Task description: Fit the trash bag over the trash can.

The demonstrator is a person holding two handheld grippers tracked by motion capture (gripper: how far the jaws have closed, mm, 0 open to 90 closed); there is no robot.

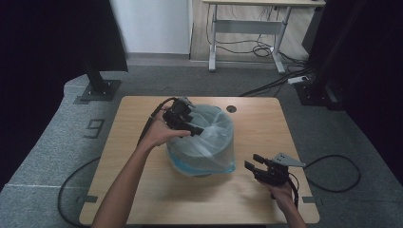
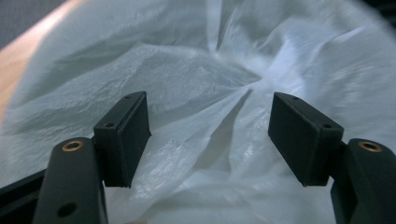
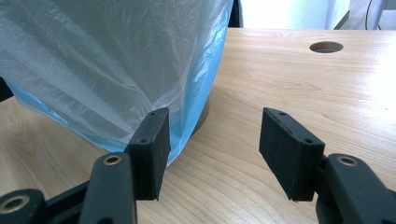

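A bin draped in a translucent pale-blue plastic bag [image 1: 205, 140] stands at the middle of the wooden table [image 1: 142, 190]. My left gripper [image 1: 194, 129] hovers over the bag's upper left side, jaws open; in the left gripper view its jaws [image 2: 209, 140] frame crumpled plastic [image 2: 196, 79] with nothing pinched. My right gripper [image 1: 254, 162] sits low at the bag's right, open. Through the right gripper view its jaws [image 3: 212, 149] point at the bag's lower edge [image 3: 116, 70] and the bin's dark base [image 3: 204, 116].
A round cable hole [image 1: 231, 109] lies in the table behind the bag. Black cables [image 1: 332, 173] trail off the table onto grey carpet. A white desk frame [image 1: 247, 33] and dark stands [image 1: 100, 85] are beyond the table.
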